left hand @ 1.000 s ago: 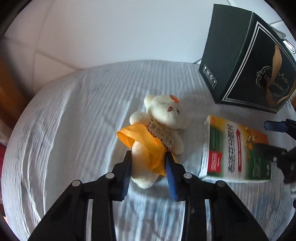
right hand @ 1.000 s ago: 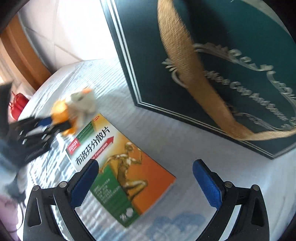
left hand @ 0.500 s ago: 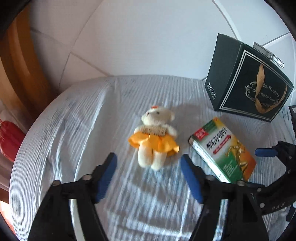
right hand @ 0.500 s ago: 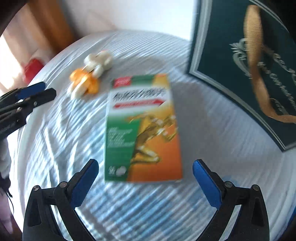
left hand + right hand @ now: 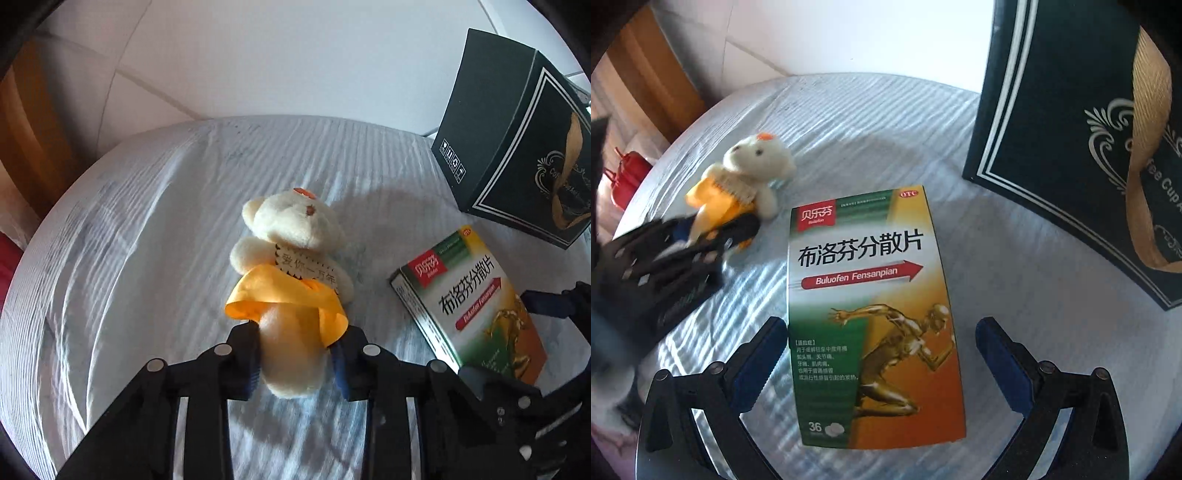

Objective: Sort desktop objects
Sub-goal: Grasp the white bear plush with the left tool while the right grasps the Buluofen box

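A cream plush bear (image 5: 291,236) in an orange skirt lies on the white striped cloth. My left gripper (image 5: 295,332) is shut on its legs and skirt hem, and the pads squeeze the plush from both sides. In the right wrist view the bear (image 5: 753,162) shows at the left with the left gripper (image 5: 713,229) on it. A green and orange medicine box (image 5: 871,314) lies flat, lengthwise between the fingers of my open right gripper (image 5: 881,328). Its pads stand apart from the box's sides. The same medicine box (image 5: 469,299) appears right of the bear.
A tall dark gift box (image 5: 517,147) with a gold ribbon stands at the back right, close behind the medicine box; the gift box (image 5: 1052,129) fills the upper right. The round table's cloth (image 5: 147,240) drops off at the left. A red object (image 5: 626,177) sits beyond that edge.
Half a second ago my left gripper stood wide open and back from the bear; now it is closed on the bear's legs. My right gripper has shifted over the medicine box.
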`<state>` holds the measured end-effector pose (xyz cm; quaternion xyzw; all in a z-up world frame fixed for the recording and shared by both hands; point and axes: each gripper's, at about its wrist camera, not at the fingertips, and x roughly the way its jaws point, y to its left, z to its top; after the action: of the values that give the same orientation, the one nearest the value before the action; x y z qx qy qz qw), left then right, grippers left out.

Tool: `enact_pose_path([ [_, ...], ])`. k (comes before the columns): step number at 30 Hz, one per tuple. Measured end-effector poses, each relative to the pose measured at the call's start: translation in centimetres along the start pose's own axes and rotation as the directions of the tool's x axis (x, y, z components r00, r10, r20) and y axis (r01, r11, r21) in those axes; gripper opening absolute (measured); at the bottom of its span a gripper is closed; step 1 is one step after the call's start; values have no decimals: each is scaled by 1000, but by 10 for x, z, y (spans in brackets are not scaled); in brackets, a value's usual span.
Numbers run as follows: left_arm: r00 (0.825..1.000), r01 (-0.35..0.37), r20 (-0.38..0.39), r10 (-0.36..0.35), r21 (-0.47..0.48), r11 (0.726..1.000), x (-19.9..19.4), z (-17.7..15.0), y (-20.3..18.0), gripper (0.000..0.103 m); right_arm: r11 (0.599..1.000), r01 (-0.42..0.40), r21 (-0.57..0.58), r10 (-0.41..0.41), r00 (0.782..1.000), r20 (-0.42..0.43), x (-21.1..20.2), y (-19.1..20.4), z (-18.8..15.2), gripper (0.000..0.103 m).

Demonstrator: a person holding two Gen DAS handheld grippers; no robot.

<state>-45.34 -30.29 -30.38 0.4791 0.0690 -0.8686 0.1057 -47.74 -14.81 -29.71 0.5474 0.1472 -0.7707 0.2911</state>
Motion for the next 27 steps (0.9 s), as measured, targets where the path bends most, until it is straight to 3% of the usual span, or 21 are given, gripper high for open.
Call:
enact_pose_path([
  [5,1000,-21,6,22,-69,997,-31,-26,15,29,1000,9,-10,-9,1000,0,-9,8,0,103],
  [8,999,-38,17,40,-84,996,-50,-42,21,28,999,46,-23,-47,998,-41,5,15,2,103],
  [9,999,-41,22,43,-84,996,-55,-45,22,28,999,48,-16,-49,998,-50,9,14,1,100],
  [10,999,-39,28,41,-86,996,-62,-50,24,28,998,62,-7,-62,997,-41,8,12,0,89],
  [11,999,-35,35,38,-91,995,-69,-55,25,27,996,91,-8,-91,996,-22,3,12,-2,88],
  [17,997,5,71,4,-126,992,-117,-87,26,25,998,60,-16,-58,995,85,-62,18,-37,87],
  [23,994,54,102,-40,-138,989,-166,-119,23,21,995,91,-43,-79,973,219,-127,58,-67,87],
  [27,995,81,72,-72,-135,987,-181,-142,26,22,995,101,-19,-95,971,220,-150,71,-101,87],
])
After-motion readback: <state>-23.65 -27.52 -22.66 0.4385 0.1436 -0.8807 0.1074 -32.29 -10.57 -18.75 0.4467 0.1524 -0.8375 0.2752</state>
